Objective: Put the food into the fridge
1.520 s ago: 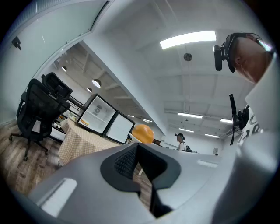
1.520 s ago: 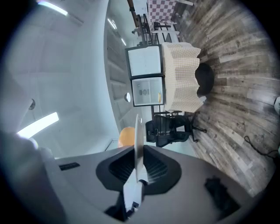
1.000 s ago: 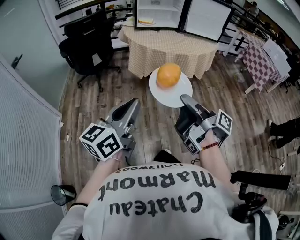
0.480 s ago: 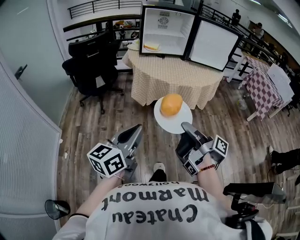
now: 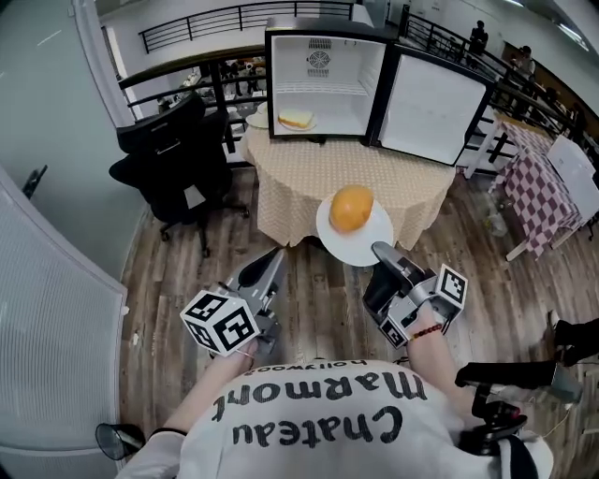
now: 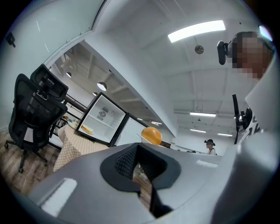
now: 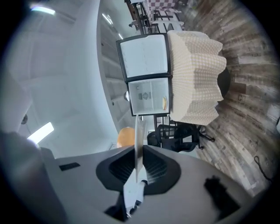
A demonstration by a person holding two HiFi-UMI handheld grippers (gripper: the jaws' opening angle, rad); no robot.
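1. Head view: the round orange food [image 5: 352, 208] sits on a white plate [image 5: 359, 247], carried in the air just short of the bench [image 5: 374, 178].
2. The right gripper [image 5: 382, 253] clamps the plate's near rim, which stands edge-on between its pads in the right gripper view. The left gripper [image 5: 271, 260] travels alongside, its jaws a narrow slit with nothing in it.
3. Over the last second the mini fridge [image 5: 328, 56] and bench have drawn closer and both grippers have advanced with the plate level. The approach is under way, and I judge the placing is still to come.
4. The fridge stands on the checked-cloth bench with its door [image 5: 432, 103] swung open. A pale sandwich [image 5: 296, 119] already lies inside at the left.
5. Around are a wood-plank floor [image 5: 318, 290], a black office chair [image 5: 173, 159], a railing [image 5: 215, 17] and another checked table [image 5: 543, 192].
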